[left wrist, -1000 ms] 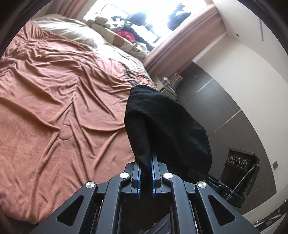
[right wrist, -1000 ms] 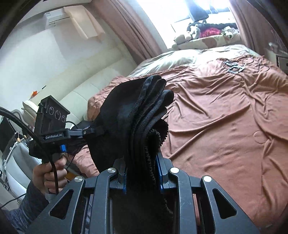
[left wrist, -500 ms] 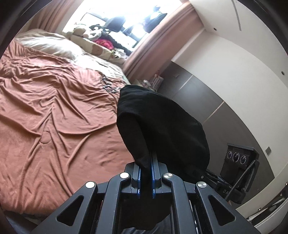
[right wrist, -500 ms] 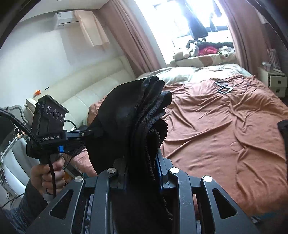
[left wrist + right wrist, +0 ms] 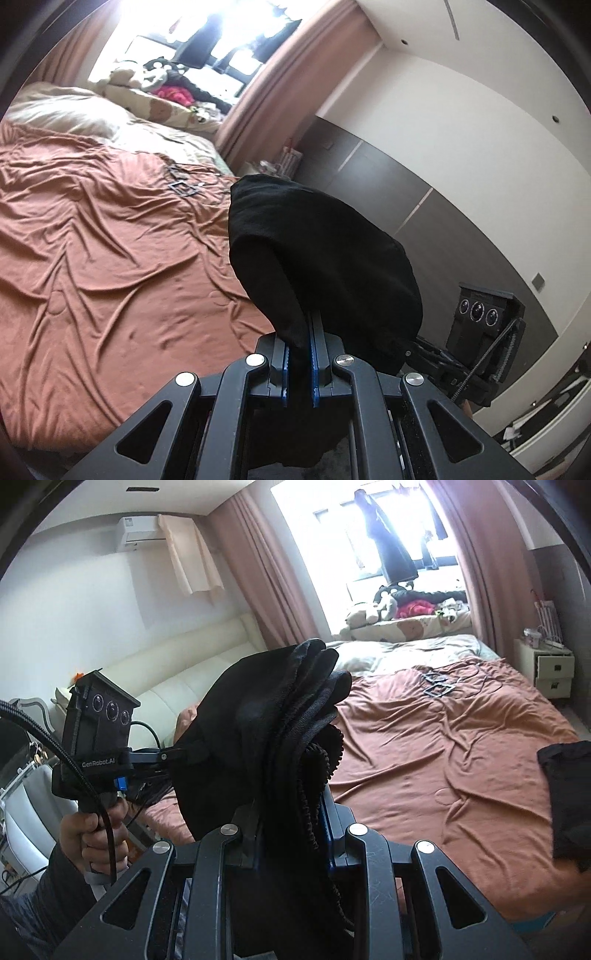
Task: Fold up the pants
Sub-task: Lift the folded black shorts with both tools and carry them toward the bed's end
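The black pants (image 5: pixel 325 266) are clamped in the closed left claw (image 5: pixel 299 354) and right claw (image 5: pixel 291 834), above the bed (image 5: pixel 461 757) at 12 o'clock; folding is judged unfinished.

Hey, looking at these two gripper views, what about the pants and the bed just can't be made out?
- Left wrist view: the black pants bunch over the left gripper, hiding their length and the bed behind them.
- Right wrist view: the gathered pants cover the right gripper; its pads are hidden.
- Right wrist view: a dark cloth is cut off by the right edge.
- Small grey items on the bed: too small to identify.
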The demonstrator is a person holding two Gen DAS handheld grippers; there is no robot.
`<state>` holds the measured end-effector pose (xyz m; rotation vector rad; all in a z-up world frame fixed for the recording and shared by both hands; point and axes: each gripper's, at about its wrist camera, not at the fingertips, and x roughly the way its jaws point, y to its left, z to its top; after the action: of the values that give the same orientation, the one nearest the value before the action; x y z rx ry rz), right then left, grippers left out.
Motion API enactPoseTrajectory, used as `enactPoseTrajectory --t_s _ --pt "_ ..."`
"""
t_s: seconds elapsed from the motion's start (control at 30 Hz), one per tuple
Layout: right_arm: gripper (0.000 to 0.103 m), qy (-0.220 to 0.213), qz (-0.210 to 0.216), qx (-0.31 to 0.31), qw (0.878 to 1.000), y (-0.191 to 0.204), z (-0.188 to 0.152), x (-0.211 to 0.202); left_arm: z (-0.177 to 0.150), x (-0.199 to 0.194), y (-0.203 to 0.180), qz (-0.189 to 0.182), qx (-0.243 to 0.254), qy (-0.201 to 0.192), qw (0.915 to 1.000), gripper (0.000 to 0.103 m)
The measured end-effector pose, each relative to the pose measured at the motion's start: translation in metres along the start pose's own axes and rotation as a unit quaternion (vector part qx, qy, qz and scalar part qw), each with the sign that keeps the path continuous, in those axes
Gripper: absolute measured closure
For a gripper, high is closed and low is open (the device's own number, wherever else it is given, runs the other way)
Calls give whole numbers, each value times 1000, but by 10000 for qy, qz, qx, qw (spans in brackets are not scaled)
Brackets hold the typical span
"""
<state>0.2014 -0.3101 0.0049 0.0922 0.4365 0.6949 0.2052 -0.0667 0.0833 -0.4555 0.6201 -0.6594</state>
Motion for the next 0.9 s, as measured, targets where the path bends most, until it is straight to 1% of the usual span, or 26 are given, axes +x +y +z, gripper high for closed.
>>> enactPoseTrajectory --t_s 0.17,0.27,0.37,0.6,0.73,0.9 --pt "82 -100 -128 -20 9999 -16 3 -15 9 22 -19 -181 139 94 9997 94" --pt "82 -85 -241 -90 9996 -22 6 -26 13 37 -32 -250 260 149 9992 94" --pt "82 -106 -281 -216 9993 -30 12 -36 19 53 -41 -401 354 132 9985 94" --pt "82 -81 -493 -360 9981 -46 18 -49 28 105 -53 -665 382 192 9969 94" --pt "82 -59 -626 -285 9976 -62 19 -57 31 142 -60 -920 387 319 9945 94" --pt "82 -41 -848 -239 9961 -73 19 -69 32 184 -67 -1185 333 526 9910 94"
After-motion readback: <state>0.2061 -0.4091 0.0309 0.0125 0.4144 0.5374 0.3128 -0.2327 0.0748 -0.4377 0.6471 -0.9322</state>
